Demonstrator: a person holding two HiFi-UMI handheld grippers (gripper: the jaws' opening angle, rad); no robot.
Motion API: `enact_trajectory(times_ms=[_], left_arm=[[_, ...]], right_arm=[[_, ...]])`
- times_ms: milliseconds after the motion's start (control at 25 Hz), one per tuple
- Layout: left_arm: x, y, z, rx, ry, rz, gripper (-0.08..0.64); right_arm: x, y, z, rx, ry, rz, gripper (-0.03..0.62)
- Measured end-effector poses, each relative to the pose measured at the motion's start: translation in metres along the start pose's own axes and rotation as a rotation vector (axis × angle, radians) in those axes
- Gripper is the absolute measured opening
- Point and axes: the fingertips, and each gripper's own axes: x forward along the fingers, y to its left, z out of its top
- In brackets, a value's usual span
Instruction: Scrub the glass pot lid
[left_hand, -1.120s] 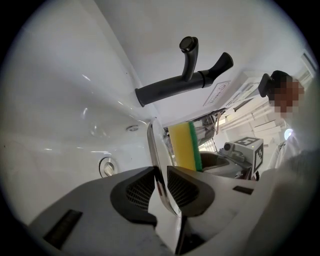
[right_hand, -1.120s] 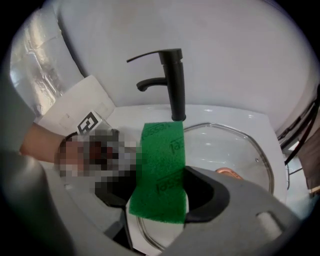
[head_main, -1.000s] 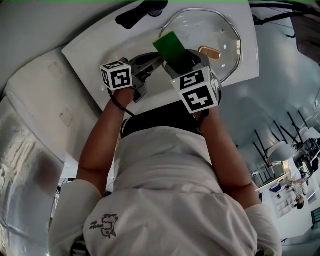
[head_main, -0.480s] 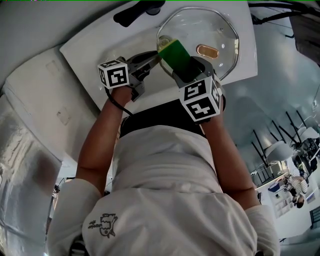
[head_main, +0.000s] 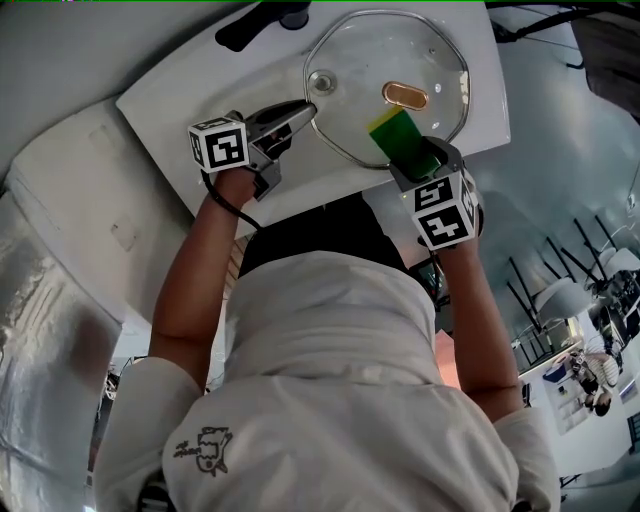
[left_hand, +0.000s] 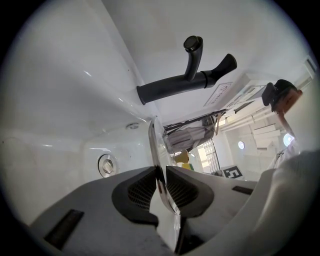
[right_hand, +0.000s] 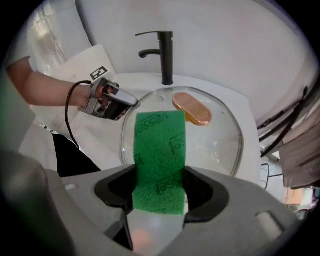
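The glass pot lid (head_main: 350, 70) with its copper handle (head_main: 404, 96) is held over the white sink (head_main: 175, 105). My left gripper (head_main: 308, 107) is shut on the lid's left rim; its jaws have just been closing on it. In the left gripper view the rim (left_hand: 152, 136) stands edge-on between the pads of that gripper (left_hand: 160, 182). My right gripper (head_main: 415, 160) is shut on a green sponge (head_main: 398, 135), which lies on the lid's near right part. The right gripper view shows the sponge (right_hand: 160, 155) across the lid (right_hand: 215, 140), held by the gripper (right_hand: 159, 192), with the handle (right_hand: 191, 108) beyond.
A black faucet (head_main: 265, 25) stands at the sink's far side, its spout (left_hand: 172, 87) over the basin. A round overflow fitting (left_hand: 106, 165) sits in the basin wall. The person's arms and torso fill the lower head view.
The right gripper has carried the sponge from the lid's left side across to its near right edge. The left gripper has kept its hold on the rim.
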Motion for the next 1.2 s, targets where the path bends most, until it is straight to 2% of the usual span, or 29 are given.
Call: enact_trajectory(times_ms=[120, 200, 360, 520, 680, 880, 1080, 1200], left_arm=[[0.002, 0.000, -0.001, 0.004, 0.014, 0.001, 0.064], [0.002, 0.000, -0.001, 0.006, 0.014, 0.003, 0.064], [0.001, -0.001, -0.001, 0.011, 0.013, 0.008, 0.063], [0.001, -0.001, -0.001, 0.013, 0.017, 0.013, 0.064], [0.002, -0.002, 0.000, 0.015, 0.024, 0.015, 0.063], [0.005, -0.002, -0.004, 0.011, 0.051, 0.013, 0.063], [0.004, 0.000, -0.006, 0.005, 0.064, 0.011, 0.060], [0.008, -0.003, -0.006, 0.005, 0.072, 0.004, 0.060]], right_arm=[[-0.003, -0.014, -0.018, 0.034, 0.026, -0.014, 0.290], [-0.005, -0.019, -0.023, 0.017, 0.038, -0.030, 0.290], [-0.008, -0.007, -0.001, -0.154, 0.010, -0.052, 0.291], [0.000, 0.039, 0.047, -0.338, -0.059, 0.007, 0.291], [0.010, 0.057, 0.073, -0.421, -0.072, 0.032, 0.293], [0.007, 0.041, 0.059, -0.367, -0.051, 0.074, 0.293], [-0.002, 0.008, 0.024, -0.278, -0.002, 0.104, 0.291], [-0.005, -0.013, 0.004, -0.265, 0.039, 0.104, 0.291]])
